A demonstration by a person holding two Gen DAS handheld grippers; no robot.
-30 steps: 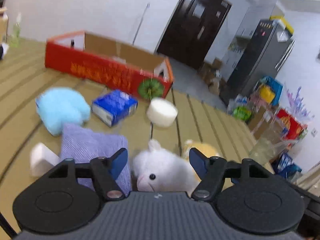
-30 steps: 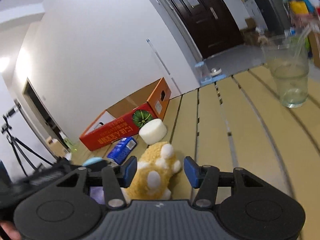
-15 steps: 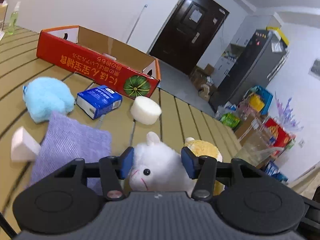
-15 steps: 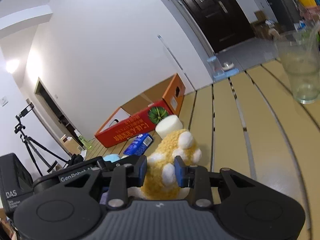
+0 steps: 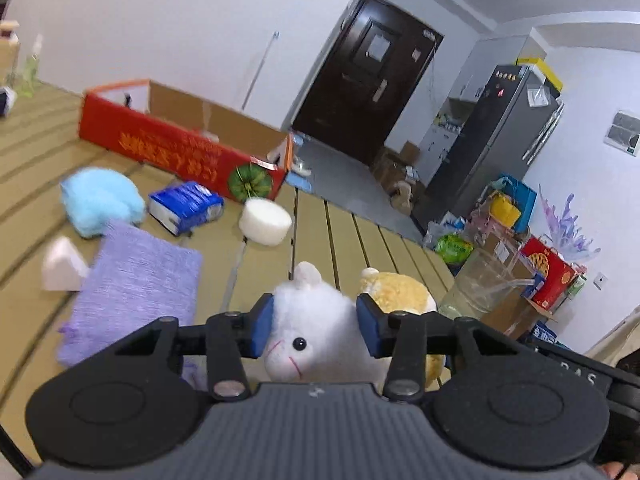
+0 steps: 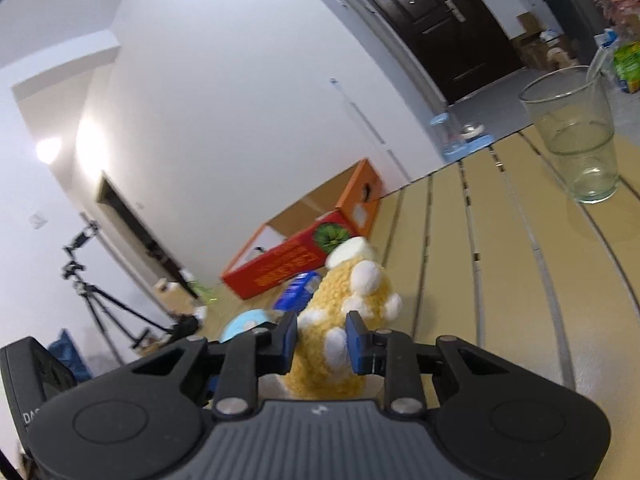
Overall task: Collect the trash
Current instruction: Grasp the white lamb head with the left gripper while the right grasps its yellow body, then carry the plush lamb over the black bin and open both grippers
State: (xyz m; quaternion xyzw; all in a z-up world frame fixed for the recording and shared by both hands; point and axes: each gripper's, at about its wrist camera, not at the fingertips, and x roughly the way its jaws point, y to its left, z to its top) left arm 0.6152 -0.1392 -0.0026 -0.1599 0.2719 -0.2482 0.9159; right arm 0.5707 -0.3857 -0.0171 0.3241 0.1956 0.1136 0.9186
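Left wrist view, item one: white plush toy, seated on the slatted table at the near edge, clamped between the blue pads of the left gripper, which is closed onto its head. Item two, touching it on the right: yellow plush toy. In the right wrist view the right gripper is narrowed tight on that yellow plush toy, pads pressing into its pile.

Further out, left wrist view: white foam disc beyond the toys; blue tissue pack to its left; purple cloth at near left with a white foam wedge touching its left edge; pale blue plush beyond the cloth. Far left: red cardboard box, open-topped, with a watermelon print. Near right: clear glass cup.

Step in hand, by judgement: both grasps made, lift and carry pending. The next move calls for raising both toys clear of the table and bringing them over the box, likely the collecting bin, without brushing the foam disc.

Against half a second ago: both grippers have closed further, the right one markedly; the left view has blurred and the scene tilted.
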